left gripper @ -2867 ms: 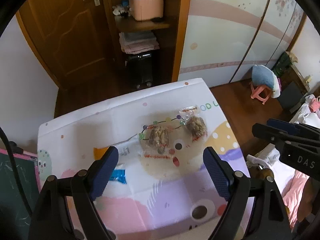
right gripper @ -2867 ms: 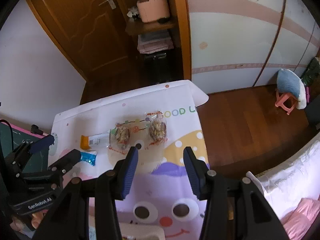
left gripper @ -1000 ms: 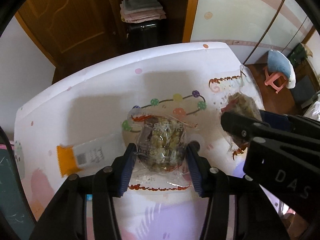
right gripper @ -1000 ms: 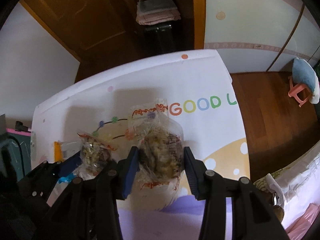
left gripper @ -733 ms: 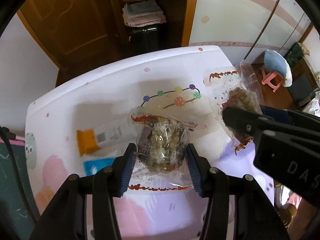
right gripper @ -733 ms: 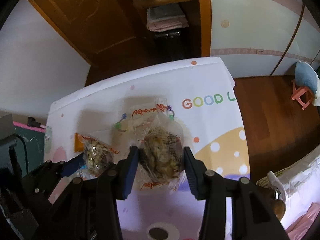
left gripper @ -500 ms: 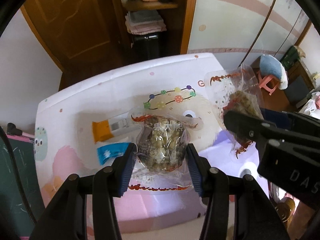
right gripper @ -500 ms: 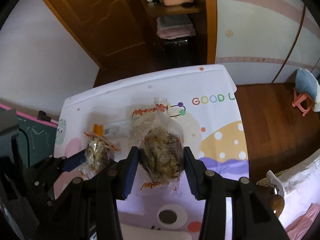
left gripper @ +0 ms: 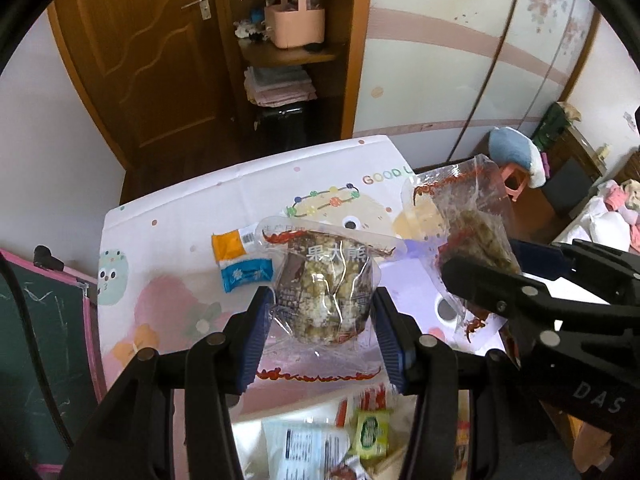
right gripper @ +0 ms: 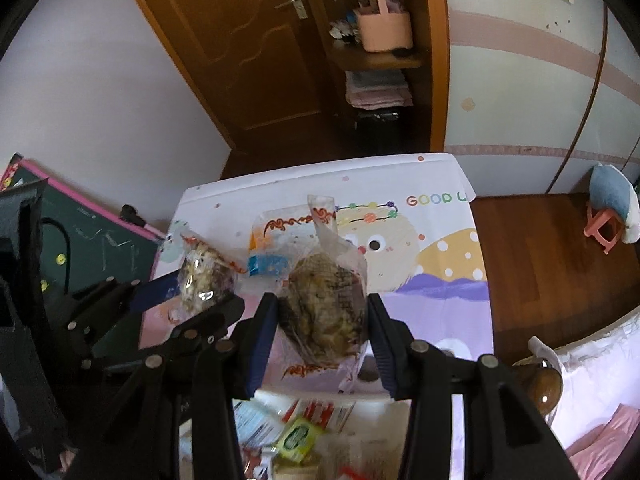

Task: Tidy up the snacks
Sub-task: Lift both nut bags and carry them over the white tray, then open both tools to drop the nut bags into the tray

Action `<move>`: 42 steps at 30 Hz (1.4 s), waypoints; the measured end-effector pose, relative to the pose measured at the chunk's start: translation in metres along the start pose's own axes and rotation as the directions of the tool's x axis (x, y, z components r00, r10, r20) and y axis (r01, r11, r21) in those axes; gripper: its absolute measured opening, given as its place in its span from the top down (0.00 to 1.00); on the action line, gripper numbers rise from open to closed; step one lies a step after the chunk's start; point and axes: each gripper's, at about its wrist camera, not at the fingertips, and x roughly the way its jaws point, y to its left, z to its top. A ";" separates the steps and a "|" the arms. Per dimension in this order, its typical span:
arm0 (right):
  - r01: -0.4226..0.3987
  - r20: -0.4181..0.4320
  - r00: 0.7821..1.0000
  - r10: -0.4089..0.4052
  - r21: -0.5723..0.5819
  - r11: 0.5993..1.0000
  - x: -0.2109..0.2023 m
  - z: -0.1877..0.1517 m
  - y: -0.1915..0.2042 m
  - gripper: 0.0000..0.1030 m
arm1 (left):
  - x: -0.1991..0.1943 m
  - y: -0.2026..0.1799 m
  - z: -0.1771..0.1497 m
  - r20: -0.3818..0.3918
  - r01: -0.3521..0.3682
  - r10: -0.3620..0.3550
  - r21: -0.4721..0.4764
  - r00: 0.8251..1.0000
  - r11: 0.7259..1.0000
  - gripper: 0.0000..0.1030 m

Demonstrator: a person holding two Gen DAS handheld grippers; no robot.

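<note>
Left gripper clamps a clear snack bag of puffed clusters, lifted above the table's near edge. Right gripper pinches a second clear snack bag likewise. Orange packet and blue packet lie on the patterned tablecloth toward its left edge.

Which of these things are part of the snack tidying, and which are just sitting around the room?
Part of the job:
left gripper holding a clear snack bag
right gripper holding another snack bag
orange packet
blue packet

Just lying about:
pink basket
chalkboard
pink stool

Red-trimmed clear snack bags; pastel cartoon-print tablecloth
</note>
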 end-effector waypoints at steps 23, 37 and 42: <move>-0.011 -0.020 1.000 0.010 -0.016 1.000 -0.062 -0.125 0.036 0.57 | -0.057 0.008 -0.140 -0.072 0.011 -0.008 0.037 0.997 0.999 0.53; 0.051 -0.177 0.983 -0.038 0.065 0.997 -0.018 -0.197 0.023 0.56 | -0.023 -0.005 -0.172 -0.118 0.022 -0.018 0.035 0.993 0.999 0.53; 0.051 -0.223 0.974 -0.030 0.091 0.995 -0.006 -0.214 0.019 0.56 | -0.011 -0.011 -0.170 -0.129 0.022 -0.016 0.044 0.992 0.999 0.53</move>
